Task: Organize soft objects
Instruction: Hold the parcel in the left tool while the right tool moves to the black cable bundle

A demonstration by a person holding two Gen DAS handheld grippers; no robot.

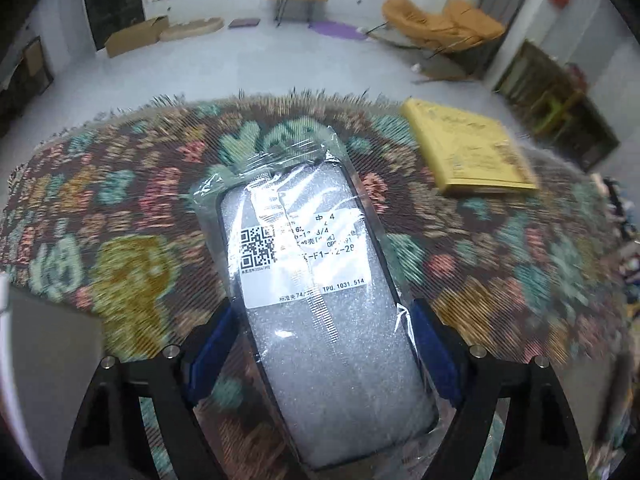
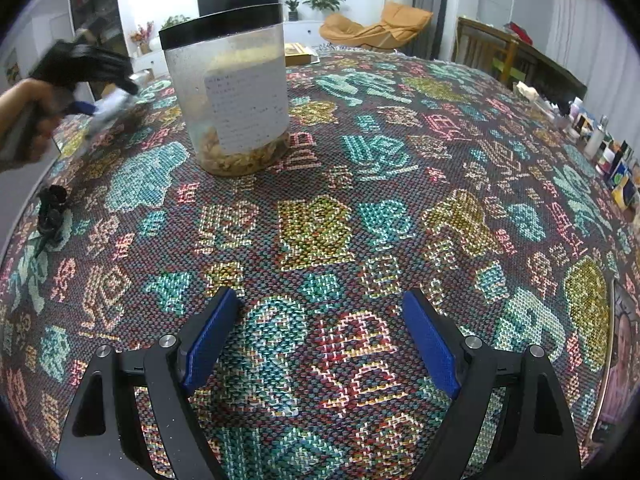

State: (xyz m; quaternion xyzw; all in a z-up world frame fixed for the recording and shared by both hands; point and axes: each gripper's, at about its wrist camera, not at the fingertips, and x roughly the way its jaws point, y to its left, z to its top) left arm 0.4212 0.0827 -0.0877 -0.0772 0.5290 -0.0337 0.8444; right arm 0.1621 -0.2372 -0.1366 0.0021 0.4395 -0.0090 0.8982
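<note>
A phone case in a clear plastic bag, grey-white with a printed QR label, lies lengthwise between the blue pads of my left gripper. The pads press on its two long sides, so the gripper is shut on it. In the right wrist view the same packet hangs above the table's far left, held by a person's hand. My right gripper stands open over the patterned tablecloth with nothing between its fingers.
A clear jar with a black lid stands at the back left of the cloth. A yellow flat box lies near the far edge. A small black object sits at the left edge. Several small bottles and boxes line the right edge.
</note>
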